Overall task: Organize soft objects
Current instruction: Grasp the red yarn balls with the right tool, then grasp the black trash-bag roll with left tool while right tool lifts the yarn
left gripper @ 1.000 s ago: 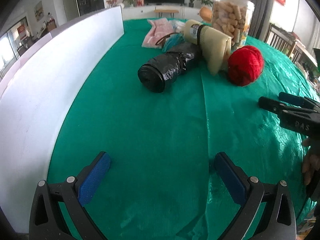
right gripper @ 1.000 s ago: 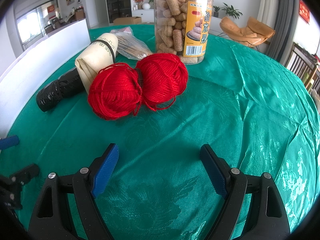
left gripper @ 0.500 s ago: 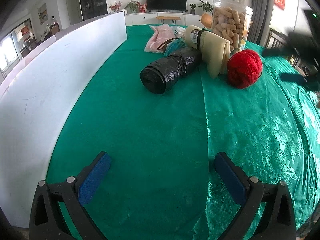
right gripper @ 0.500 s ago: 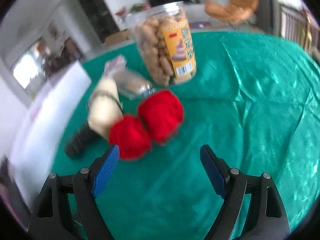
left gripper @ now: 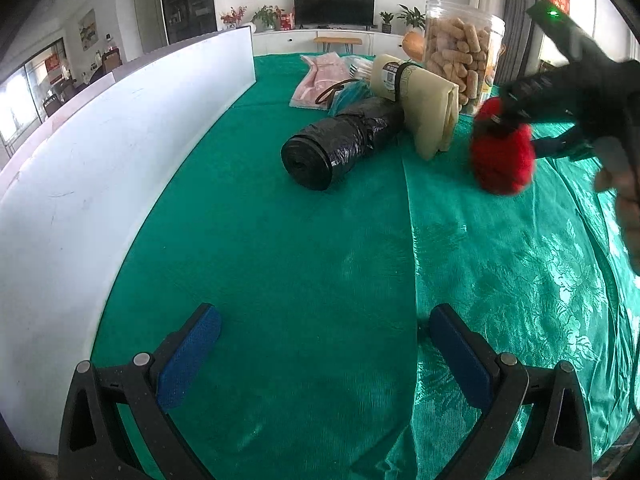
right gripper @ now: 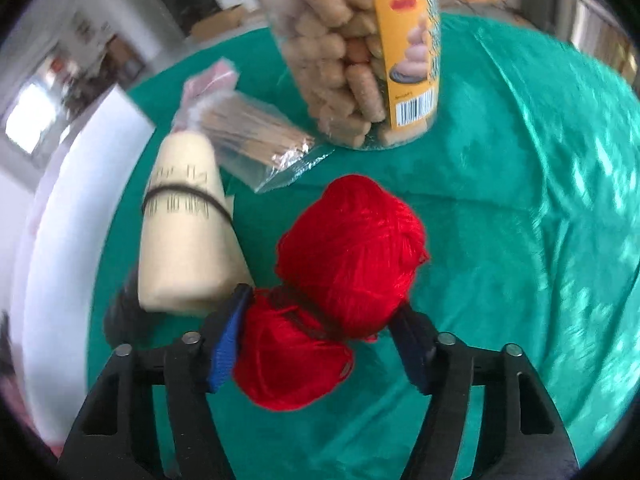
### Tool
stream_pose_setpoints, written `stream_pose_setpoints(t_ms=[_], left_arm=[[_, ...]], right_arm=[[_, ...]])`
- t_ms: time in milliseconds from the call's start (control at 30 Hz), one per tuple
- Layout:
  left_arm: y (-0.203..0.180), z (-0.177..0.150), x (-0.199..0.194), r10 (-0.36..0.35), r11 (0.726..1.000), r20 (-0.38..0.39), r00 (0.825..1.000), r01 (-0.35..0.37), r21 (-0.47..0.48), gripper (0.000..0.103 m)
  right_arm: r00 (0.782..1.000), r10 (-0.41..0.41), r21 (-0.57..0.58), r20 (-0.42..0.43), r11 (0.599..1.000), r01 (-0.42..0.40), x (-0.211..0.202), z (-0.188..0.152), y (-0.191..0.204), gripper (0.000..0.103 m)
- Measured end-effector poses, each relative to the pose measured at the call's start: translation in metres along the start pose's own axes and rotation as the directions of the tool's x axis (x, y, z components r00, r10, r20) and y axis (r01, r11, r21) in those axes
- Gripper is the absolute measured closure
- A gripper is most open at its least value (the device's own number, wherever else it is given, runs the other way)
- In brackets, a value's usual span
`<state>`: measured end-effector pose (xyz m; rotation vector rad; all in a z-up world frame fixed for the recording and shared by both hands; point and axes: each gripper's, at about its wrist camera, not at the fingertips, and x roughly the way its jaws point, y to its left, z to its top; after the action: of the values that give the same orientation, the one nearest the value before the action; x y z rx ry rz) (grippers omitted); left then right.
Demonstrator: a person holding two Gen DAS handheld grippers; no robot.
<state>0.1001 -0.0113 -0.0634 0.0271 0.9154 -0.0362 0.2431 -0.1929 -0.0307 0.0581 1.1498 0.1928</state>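
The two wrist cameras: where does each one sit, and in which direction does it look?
Left wrist: sits on the left gripper, low over the green tablecloth, facing along the table toward the black roll and snack jar; its open fingers show, plus the right gripper and the person's hand.
Right wrist: sits on the right gripper, angled down at the red yarn between its fingers.
Shared: yarn, cream roll, jar, tablecloth.
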Motion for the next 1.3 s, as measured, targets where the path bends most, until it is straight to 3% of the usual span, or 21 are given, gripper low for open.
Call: stream_pose_setpoints(t_ms=[100, 233, 333, 500, 667, 833, 1000, 1100, 1167, 1300], left_arm=[[0.000, 0.000, 0.000, 0.000, 1.000, 0.000, 1.000, 0.000, 0.000, 0.000], [0.000, 0.000, 0.000, 0.000, 1.000, 0.001, 1.000, 0.000, 0.000, 0.000], [0.000, 0.000, 0.000, 0.000, 1.000, 0.000, 1.000, 0.000, 0.000, 0.000], [0.000, 0.000, 0.000, -0.001, 1.000, 0.000, 1.000, 0.001, 0.001, 0.000], [0.000, 0.000, 0.000, 0.000, 1.000, 0.001, 1.000, 0.000, -0.001, 0.000], [0.000, 0.001, -0.001, -0.002, 1.000, -0.010, 1.000, 0.002, 0.001, 0.000], [0.001, 0.008, 0.002, -0.013, 1.000, -0.069, 0.998, 0.013, -0.003, 0.000], [0.003, 0.015, 0.001, -0.065, 0.998, -0.080, 0.995, 0.063, -0.020, 0.000], [0.005, 0.029, 0.001, -0.089, 0.996, -0.053, 0.995, 0.089, -0.008, 0.000], [0.005, 0.072, 0.019, -0.048, 0.995, -0.073, 0.996, 0.054, 0.084, 0.000]], right_arm=[[0.998, -0.058, -0.169, -0.032, 0.984, 0.052, -0.008, -0.010, 0.005, 0.037], [0.980, -0.182, -0.394, -0.074, 0.909, 0.139, -0.015, -0.025, 0.016, 0.037], [0.973, -0.225, -0.445, -0.049, 0.877, 0.180, -0.019, -0.040, 0.015, 0.033], [0.986, -0.167, -0.351, -0.021, 0.925, 0.149, -0.002, -0.054, 0.005, 0.033], [0.992, -0.074, -0.200, 0.100, 0.975, 0.093, -0.002, -0.072, -0.020, 0.026], [0.974, -0.061, -0.194, 0.217, 0.975, 0.104, -0.002, -0.090, -0.028, 0.023], [0.972, -0.060, -0.191, 0.226, 0.976, 0.105, -0.004, -0.093, -0.028, 0.023], [0.971, -0.069, -0.188, 0.230, 0.975, 0.114, -0.005, -0.088, -0.025, 0.022], [0.971, -0.067, -0.186, 0.230, 0.976, 0.112, -0.010, -0.088, -0.021, 0.022], [0.971, -0.066, -0.185, 0.230, 0.976, 0.111, -0.012, -0.089, -0.021, 0.022]])
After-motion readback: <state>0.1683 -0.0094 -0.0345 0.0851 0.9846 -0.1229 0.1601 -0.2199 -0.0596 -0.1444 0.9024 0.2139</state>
